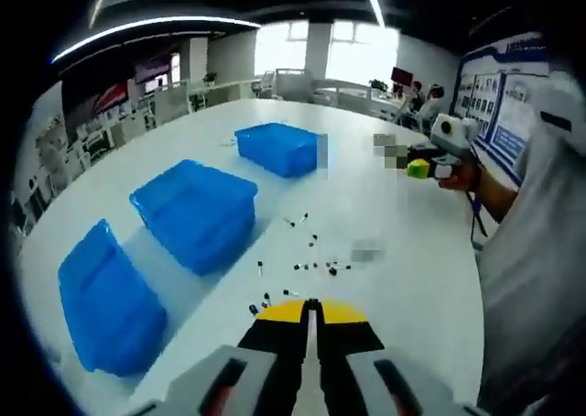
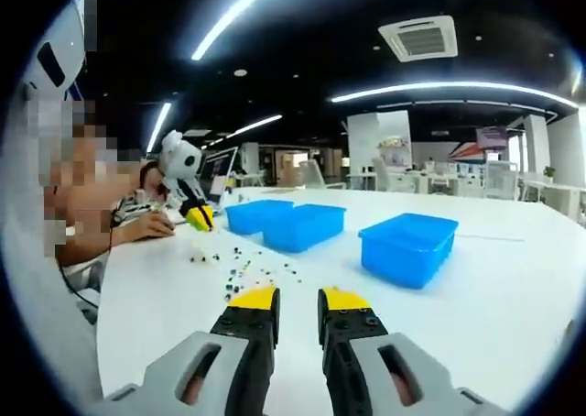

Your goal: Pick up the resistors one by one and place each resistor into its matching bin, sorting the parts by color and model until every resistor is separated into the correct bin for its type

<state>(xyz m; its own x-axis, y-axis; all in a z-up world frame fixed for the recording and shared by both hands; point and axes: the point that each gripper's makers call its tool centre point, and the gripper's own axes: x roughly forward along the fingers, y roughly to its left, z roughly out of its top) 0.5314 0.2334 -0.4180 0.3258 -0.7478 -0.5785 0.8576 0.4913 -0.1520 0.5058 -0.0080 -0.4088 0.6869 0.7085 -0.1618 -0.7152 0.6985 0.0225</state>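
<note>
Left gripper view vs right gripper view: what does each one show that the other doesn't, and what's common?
Left gripper view: the left tool with jaws shut, bright windows, a blue notice board. Right gripper view: the right tool with jaws open, a ceiling vent. Shared: three blue bins and loose resistors scattered on the white table.
</note>
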